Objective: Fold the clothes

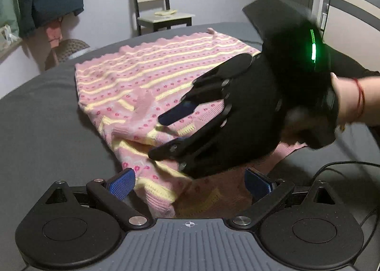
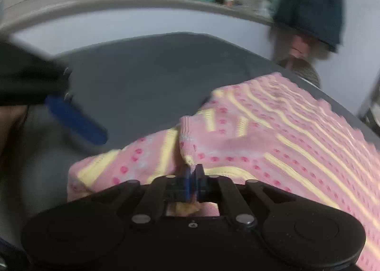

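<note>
I have the sweater point(image 1: 152, 76) lying on the grey bed point(image 1: 35, 116), its far part spread flat and the near part bunched into folds with a sleeve doubled over the body. My right gripper point(image 2: 193, 176) has its blue pads pressed together on a pinch of knit at the near edge; a tuft of pink and yellow shows between them in the right wrist view. In the left wrist view that gripper appears to have its fingers apart over the cloth, but motion blur smears it, so I trust its own camera. My left gripper point(image 1: 190, 183) stands wide, its pads on either side of the sweater's near edge and holding nothing; whether they touch the fabric I cannot tell. The risks I see: the right pinch looks thin, so a quick pull could let the loose knit slip out and drop the fold crooked. If it has caught two layers, lifting would drag the body along and rumple the flat part. The two grippers work very near each other, and a careless swing could knock them together. A cable point(image 1: 344, 164) trails just beside the sweater on the right and could snag.
</note>
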`<state>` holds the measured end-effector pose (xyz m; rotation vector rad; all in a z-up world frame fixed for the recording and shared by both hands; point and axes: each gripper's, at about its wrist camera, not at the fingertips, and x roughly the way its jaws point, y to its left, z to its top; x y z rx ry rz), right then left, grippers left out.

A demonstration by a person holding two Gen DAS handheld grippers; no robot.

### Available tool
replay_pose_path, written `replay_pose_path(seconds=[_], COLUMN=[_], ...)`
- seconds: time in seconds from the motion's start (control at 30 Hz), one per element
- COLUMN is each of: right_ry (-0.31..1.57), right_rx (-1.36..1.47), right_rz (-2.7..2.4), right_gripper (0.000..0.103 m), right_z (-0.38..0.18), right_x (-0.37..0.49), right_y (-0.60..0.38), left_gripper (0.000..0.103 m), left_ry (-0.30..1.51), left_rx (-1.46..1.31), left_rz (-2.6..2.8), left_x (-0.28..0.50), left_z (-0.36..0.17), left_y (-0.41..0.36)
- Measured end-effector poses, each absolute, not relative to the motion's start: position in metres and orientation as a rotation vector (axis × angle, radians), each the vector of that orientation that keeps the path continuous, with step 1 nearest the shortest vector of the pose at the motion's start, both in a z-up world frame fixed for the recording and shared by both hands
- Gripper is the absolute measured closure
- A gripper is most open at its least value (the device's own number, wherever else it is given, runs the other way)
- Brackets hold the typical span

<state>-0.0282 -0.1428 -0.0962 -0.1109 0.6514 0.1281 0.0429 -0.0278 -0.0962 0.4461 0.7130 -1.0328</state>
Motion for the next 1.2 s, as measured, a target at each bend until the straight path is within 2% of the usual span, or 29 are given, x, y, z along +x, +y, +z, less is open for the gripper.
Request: replay_pose_path(seconds=[0.07,0.2,0.3,0.33,0.37,0.4,0.43,0.47,0.53,0.6,0.67,0.7,0.83,0.93,1.03,1.1,1.13,1.2], right_ry=[0.602,0.676,0.702,0.695,0.688,0.68,0.673,0.665,0.649,0.633,0.635,0.641,0.521,0.404,0.538,0.675,0.681,0.636], right_rx=[0.034,0.329,0.482,0.531,0.579,0.628,0.656,0.68,0.728,0.776,0.845,0.878,0.826,0.655,0.617,0.671,0.695,0.724], right_rz=[0.063,-0.009,-0.026,-0.03,-0.034,-0.038,-0.048,-0.058,-0.079,-0.1,-0.106,-0.107,0.021,0.01,-0.151,-0.176,-0.178,-0.153], right_gripper=[0.098,0.098,0.093,0.087,0.072,0.063,0.048,0.044,0.044,0.049,0.09,0.096,0.098,0.098,0.098,0.094,0.093,0.076], right_z=[-0.087,-0.099,-0.111,-0.114,-0.116,-0.118,-0.119,-0.12,-0.122,-0.123,-0.127,-0.128,-0.099,-0.072,-0.093,-0.121,-0.13,-0.131], right_x=[-0.045,-0.049,-0.051,-0.053,-0.055,-0.057,-0.056,-0.055,-0.053,-0.05,-0.046,-0.045,-0.052,-0.071,-0.071,-0.061,-0.062,-0.065], right_y=[-0.171,-0.225,-0.244,-0.249,-0.254,-0.259,-0.262,-0.264,-0.269,-0.275,-0.281,-0.282,-0.268,-0.257,-0.27,-0.282,-0.285,-0.288], left_gripper=[0.004,0.004,0.004,0.004,0.004,0.004,0.004,0.004,0.004,0.004,0.004,0.004,0.004,0.003,0.003,0.003,0.003,0.003], left_ry=[0.714,0.714,0.722,0.725,0.729,0.73,0.728,0.727,0.739,0.765,0.77,0.769,0.766,0.776,0.78,0.783,0.785,0.79], left_rx=[0.46,0.478,0.487,0.493,0.498,0.508,0.52,0.532,0.557,0.581,0.598,0.606,0.624,0.612,0.617,0.615,0.614,0.604], left_rz=[-1.042,-1.062,-1.08,-1.086,-1.094,-1.104,-1.114,-1.125,-1.135,-1.135,-1.135,-1.135,-1.138,-1.135,-1.131,-1.13,-1.129,-1.127], left_x=[0.042,0.04,0.037,0.035,0.034,0.032,0.03,0.028,0.026,0.025,0.023,0.022,0.019,0.022,0.021,0.02,0.02,0.021], left_z=[-0.099,-0.104,-0.108,-0.109,-0.11,-0.112,-0.114,-0.115,-0.121,-0.129,-0.133,-0.135,-0.136,-0.136,-0.136,-0.136,-0.136,-0.136], left_y=[-0.03,-0.032,-0.036,-0.038,-0.039,-0.041,-0.042,-0.044,-0.047,-0.051,-0.053,-0.054,-0.054,-0.052,-0.053,-0.053,-0.053,-0.054])
